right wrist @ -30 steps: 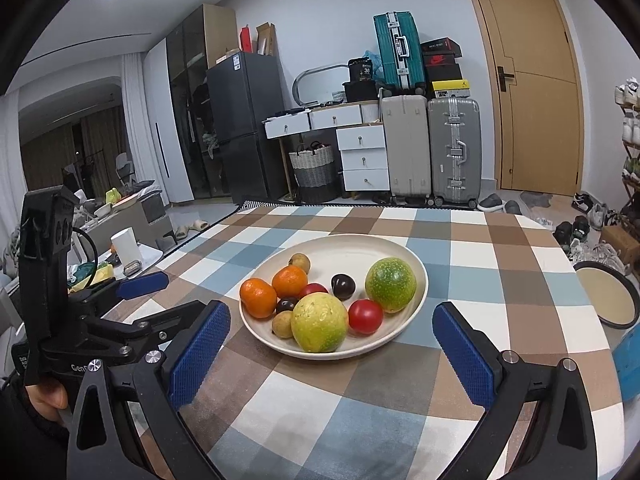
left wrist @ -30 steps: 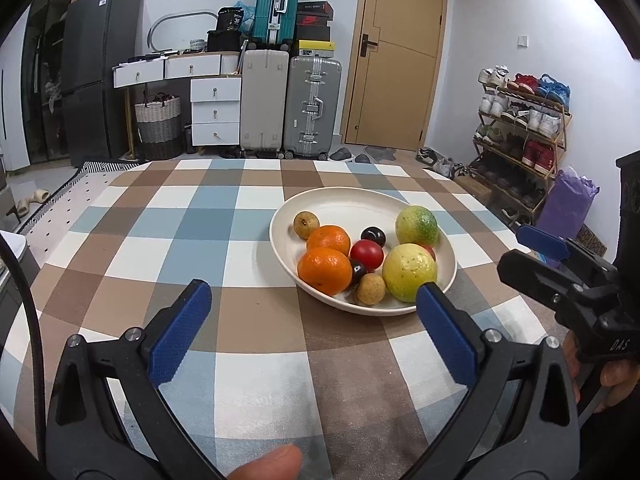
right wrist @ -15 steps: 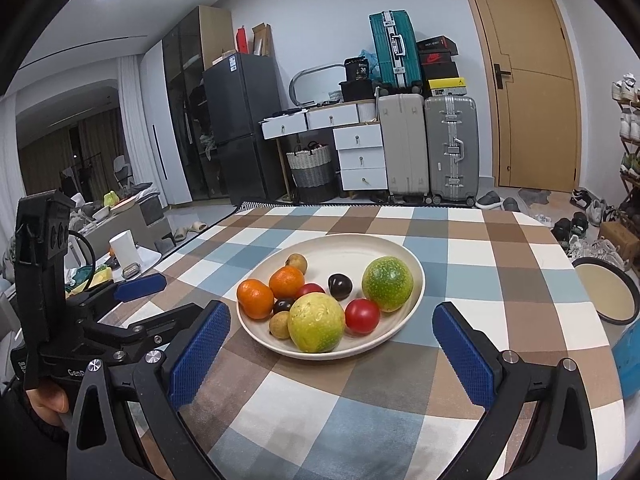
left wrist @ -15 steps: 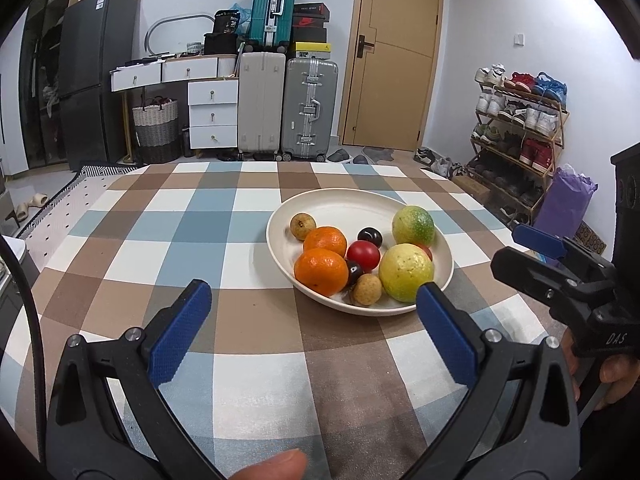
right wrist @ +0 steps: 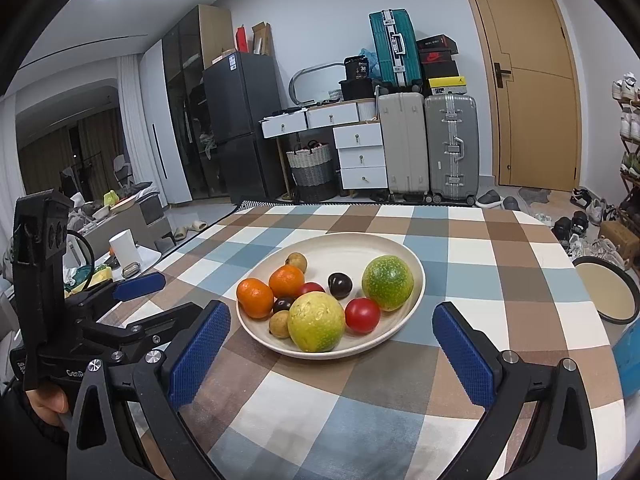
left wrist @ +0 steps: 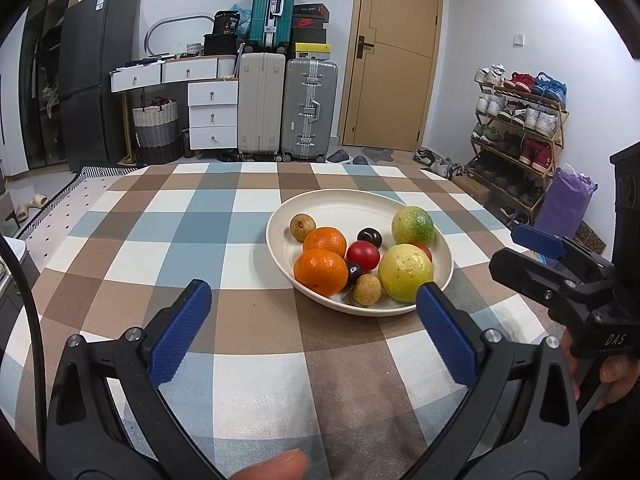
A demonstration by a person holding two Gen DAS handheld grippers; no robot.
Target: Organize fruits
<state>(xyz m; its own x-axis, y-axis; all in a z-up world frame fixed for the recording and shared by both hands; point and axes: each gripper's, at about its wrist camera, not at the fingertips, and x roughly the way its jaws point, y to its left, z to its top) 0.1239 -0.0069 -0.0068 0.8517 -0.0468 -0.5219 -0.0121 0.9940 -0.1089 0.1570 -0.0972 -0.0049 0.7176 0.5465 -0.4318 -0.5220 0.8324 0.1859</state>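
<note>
A cream bowl (left wrist: 340,208) (right wrist: 352,244) on the checked tablecloth holds several fruits: two oranges (left wrist: 321,272) (right wrist: 255,297), a yellow citrus (left wrist: 405,267) (right wrist: 316,322), a green citrus (left wrist: 413,225) (right wrist: 387,282), a red tomato (left wrist: 363,255) (right wrist: 362,315), dark plums (left wrist: 369,237) (right wrist: 340,285) and small brown longans (left wrist: 303,227) (right wrist: 296,262). My left gripper (left wrist: 312,320) is open and empty, near side of the bowl. My right gripper (right wrist: 332,344) is open and empty, also before the bowl. Each gripper shows in the other's view, the right one (left wrist: 560,272) and the left one (right wrist: 120,308).
A round dark-rimmed tray (right wrist: 606,289) lies at the table's right edge beside a blue thing (right wrist: 630,360). Beyond the table stand suitcases (left wrist: 288,112), white drawers (left wrist: 212,116), a black fridge (left wrist: 92,92) and a shoe rack (left wrist: 516,128).
Both grippers have drifted slightly, so the bowl sits a little differently in each view. Both stay open and the fruits have not moved.
</note>
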